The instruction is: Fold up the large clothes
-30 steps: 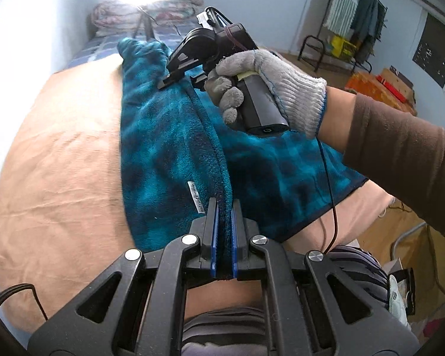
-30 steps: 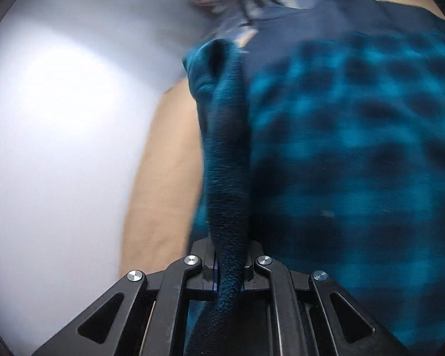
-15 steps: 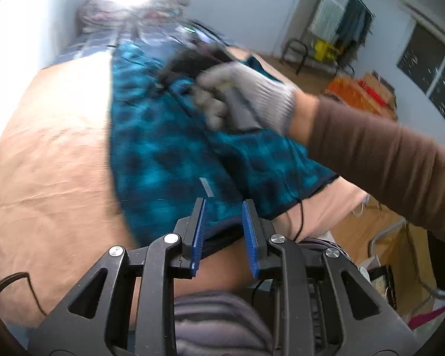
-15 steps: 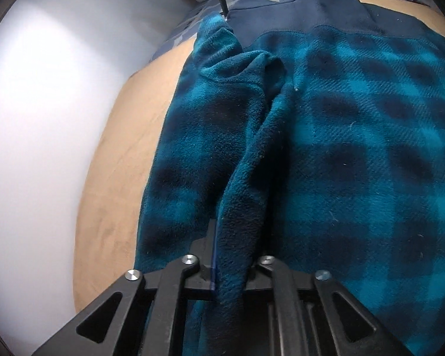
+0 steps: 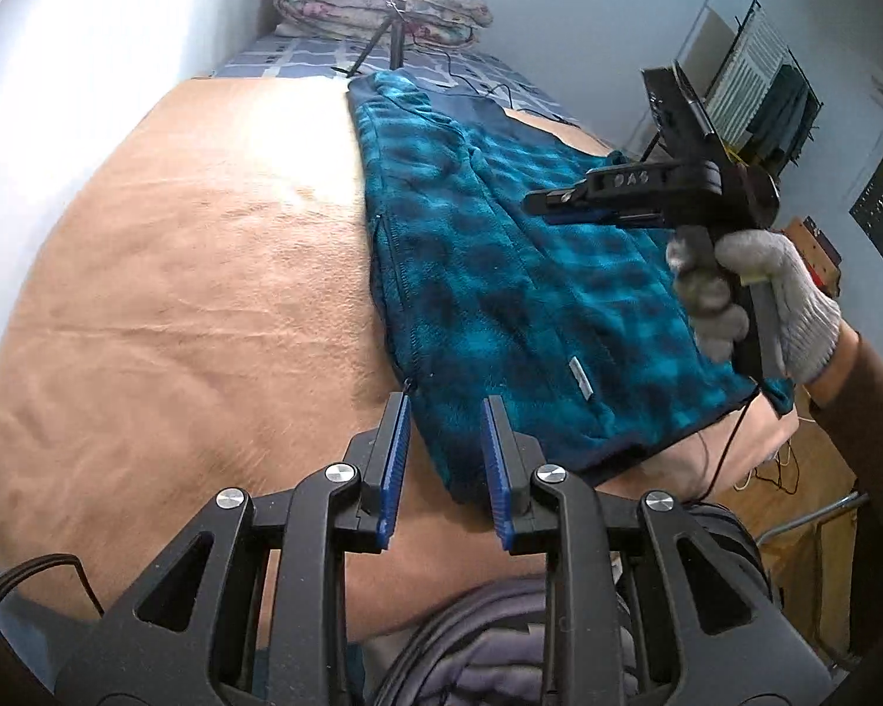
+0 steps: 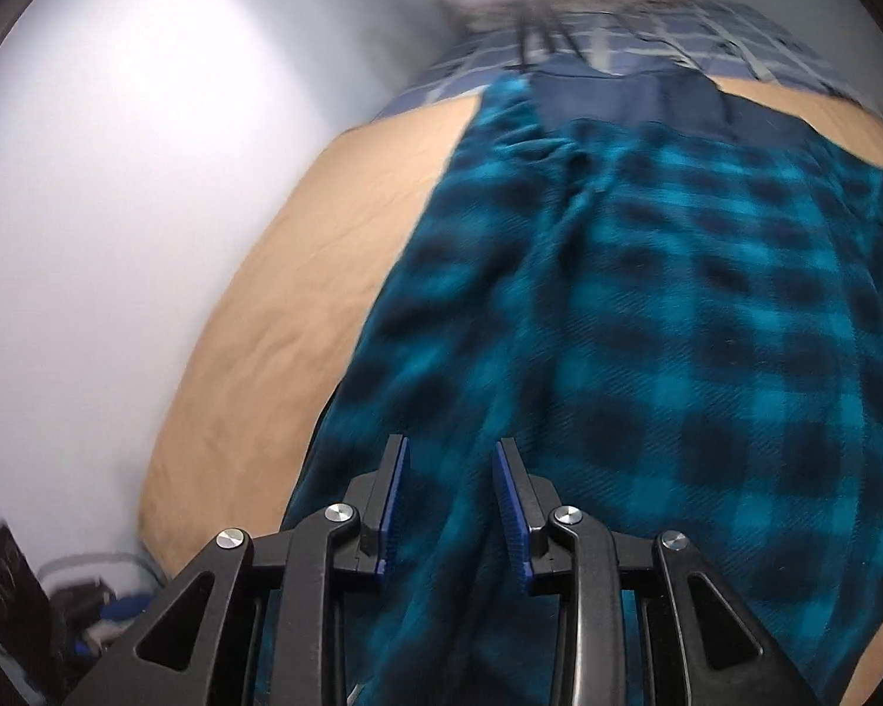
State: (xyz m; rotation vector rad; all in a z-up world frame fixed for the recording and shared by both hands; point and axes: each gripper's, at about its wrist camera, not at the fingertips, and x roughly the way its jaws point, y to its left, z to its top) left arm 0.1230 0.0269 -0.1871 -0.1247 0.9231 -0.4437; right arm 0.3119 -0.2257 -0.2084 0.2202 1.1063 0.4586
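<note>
Fingers (image 5: pixel 395 447) parted above teal fleece (image 5: pixel 500 294) on tan bedspread (image 5: pixel 176 294).

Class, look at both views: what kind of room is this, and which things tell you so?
Most likely a bedroom. The teal plaid fleece lies on a bed with a tan cover, rolled bedding sits at its far end, and a clothes drying rack stands by the wall.

A teal-and-black plaid fleece garment (image 5: pixel 500 270) lies flat on the tan bedspread (image 5: pixel 194 294), one side folded over (small label facing up), dark hem nearest.
</note>
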